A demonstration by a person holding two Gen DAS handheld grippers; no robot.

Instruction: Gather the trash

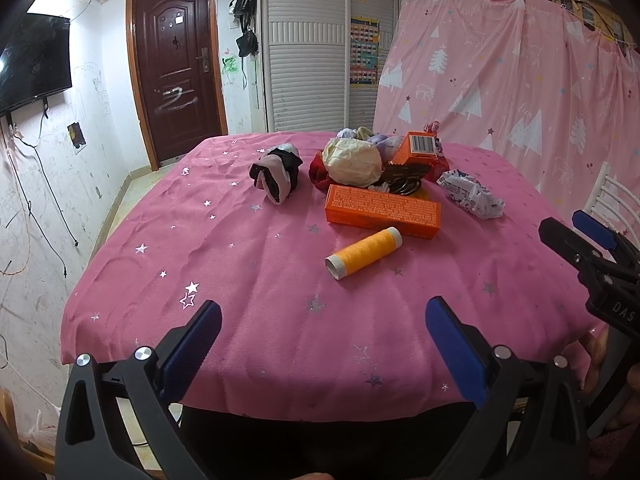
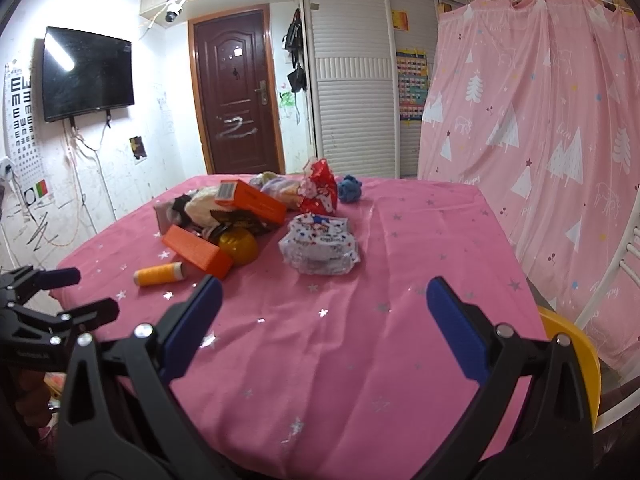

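From the left wrist, the left gripper (image 1: 323, 320) sits nearest, its blue-padded jaws spread wide and holding nothing, poised over the near edge of the counter (image 1: 248, 280), which is draped in a pink starred cloth. A broad bare stretch of cloth lies between the jaws and the clutter. The orange thread spool (image 1: 363, 253) lies on its side, long axis running from near-left to far-right. Just behind it the orange box (image 1: 384, 211) lies flat, lengthwise across the view, with the trash pile (image 1: 352, 160) beyond. A crumpled white wrapper (image 1: 470, 194) sits apart to the right.

From the right wrist, the right gripper (image 2: 324, 304) is likewise wide open and empty above the near edge. The white wrapper (image 2: 320, 246) lies ahead, open cloth all around it; the counter's right edge is bare.
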